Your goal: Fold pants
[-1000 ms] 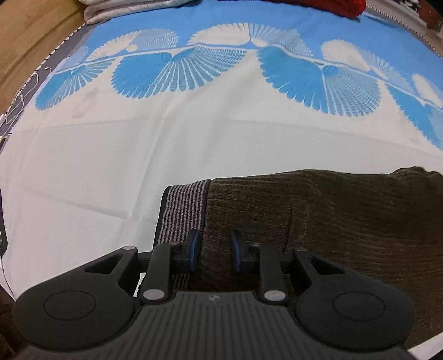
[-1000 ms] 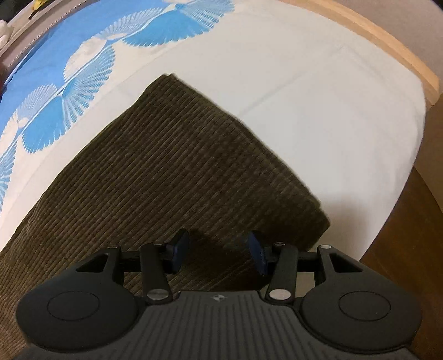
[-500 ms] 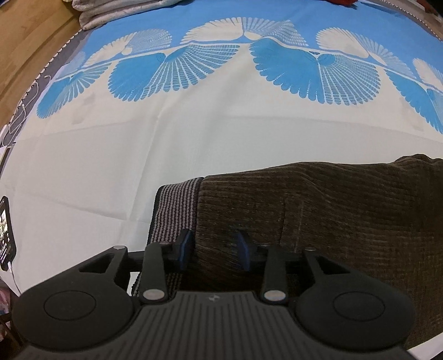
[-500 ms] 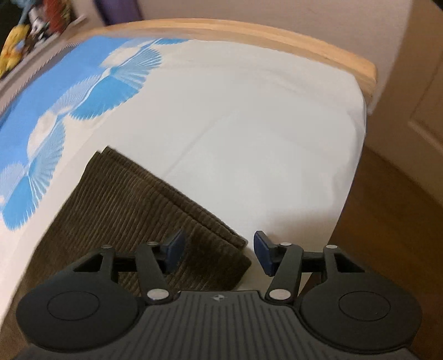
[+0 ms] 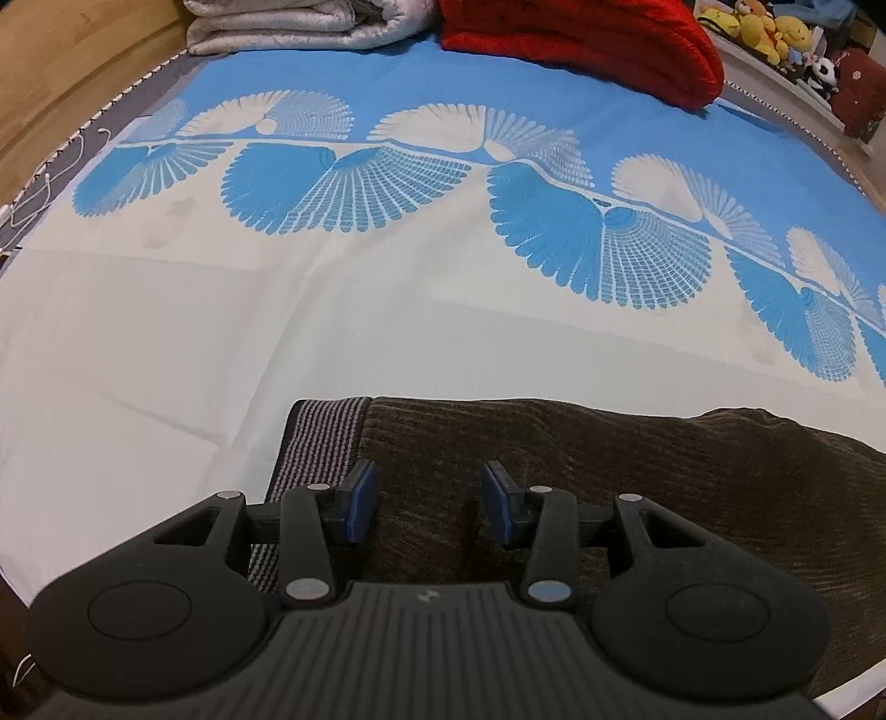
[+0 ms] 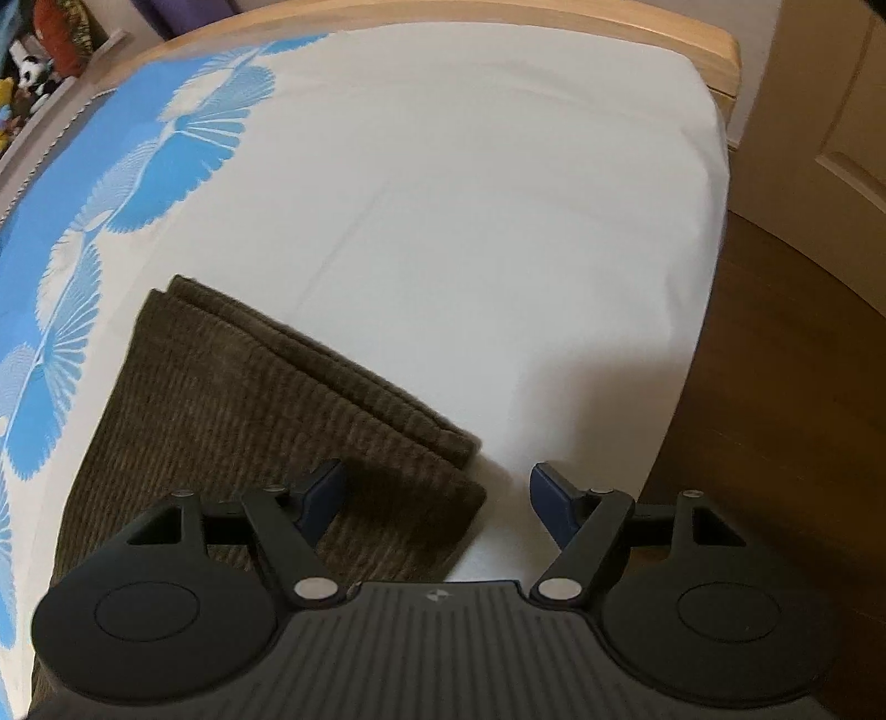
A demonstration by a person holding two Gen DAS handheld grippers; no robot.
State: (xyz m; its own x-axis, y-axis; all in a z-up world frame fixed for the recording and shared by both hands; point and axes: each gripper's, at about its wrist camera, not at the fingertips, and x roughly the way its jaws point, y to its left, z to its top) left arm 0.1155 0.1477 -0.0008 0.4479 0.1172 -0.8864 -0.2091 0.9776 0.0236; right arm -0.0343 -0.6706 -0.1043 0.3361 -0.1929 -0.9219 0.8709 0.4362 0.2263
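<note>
Brown corduroy pants [image 5: 637, 471] lie folded flat on the bed, with the striped grey waistband [image 5: 321, 437] at their left end. My left gripper [image 5: 432, 498] is open and empty, just above the waist end. In the right wrist view the pants [image 6: 232, 410] show stacked leg ends with a corner at the lower middle. My right gripper [image 6: 437, 498] is wide open and empty, its left finger over the leg-end corner and its right finger over the white sheet.
The bed sheet [image 5: 221, 343] is white with a blue fan pattern. A folded grey blanket [image 5: 288, 25] and a red cushion [image 5: 581, 33] lie at the far end. Plush toys [image 5: 775, 33] sit at the back right. The wooden bed frame [image 6: 498, 19] and the floor [image 6: 786, 387] are to the right.
My right gripper has swung right to the leg-end corner and opened wider. My left gripper has opened wider over the waist end and tilted up.
</note>
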